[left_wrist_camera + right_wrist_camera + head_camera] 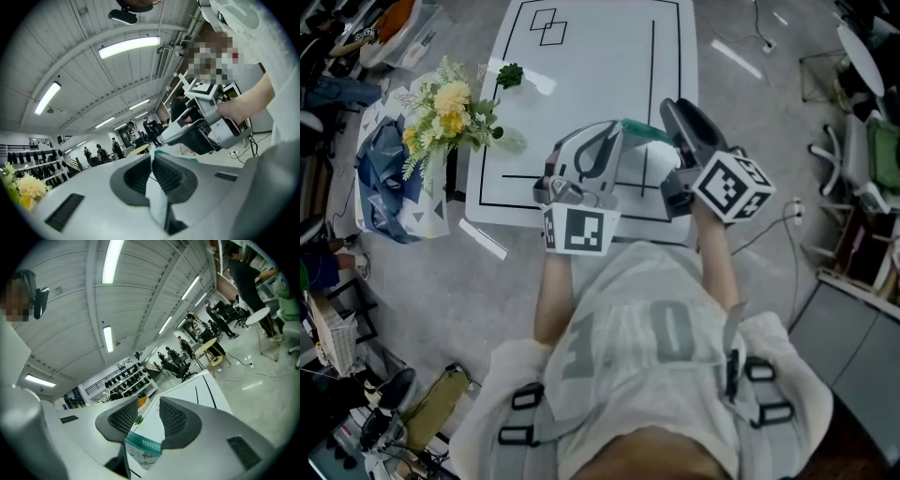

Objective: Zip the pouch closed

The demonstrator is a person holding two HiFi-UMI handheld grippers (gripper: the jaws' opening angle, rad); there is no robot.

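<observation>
**Left gripper pinches pouch, right gripper straddles its zip**

Left gripper (152, 158) has its jaws closed together on a thin, pale edge of the pouch (157, 202), which runs up between the pads from their base to their tips. Just ahead of it and to its right, the right gripper (164, 138) comes in at the same height, tips close to the left one's.

Right gripper (145, 409) has its jaws part-way apart, with the pouch's green zip strip (143, 443) wedged across the gap near their base, touching both jaws. The clear pouch body hangs below the strip.

In the head view the pouch (653, 150) is held between both tools, over the near edge of a white table (591, 66). A yellow flower bunch (450, 108) stands well to the left gripper's left.
</observation>
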